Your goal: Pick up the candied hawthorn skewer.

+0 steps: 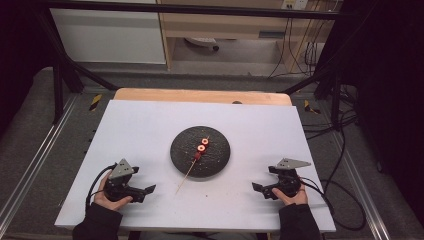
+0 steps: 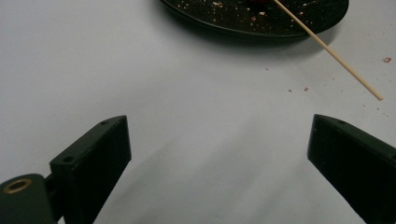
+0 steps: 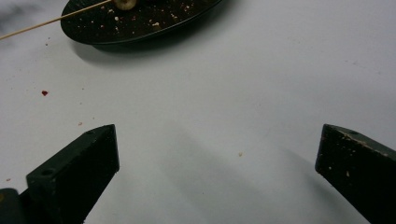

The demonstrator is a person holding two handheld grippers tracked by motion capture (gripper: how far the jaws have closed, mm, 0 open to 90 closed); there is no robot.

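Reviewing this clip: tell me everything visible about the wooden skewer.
The skewer is a thin, pale wooden stick lying diagonally across the dark round plate. Three red pieces are threaded along the part over the plate, two looking ring-shaped. Its bare near end juts past the plate's rim over the white table. Neither gripper touches it.

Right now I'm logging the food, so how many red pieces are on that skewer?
3. All sit on the skewer over the black plate: far ring, middle ring, darker near piece. Smaller bits may be hidden.
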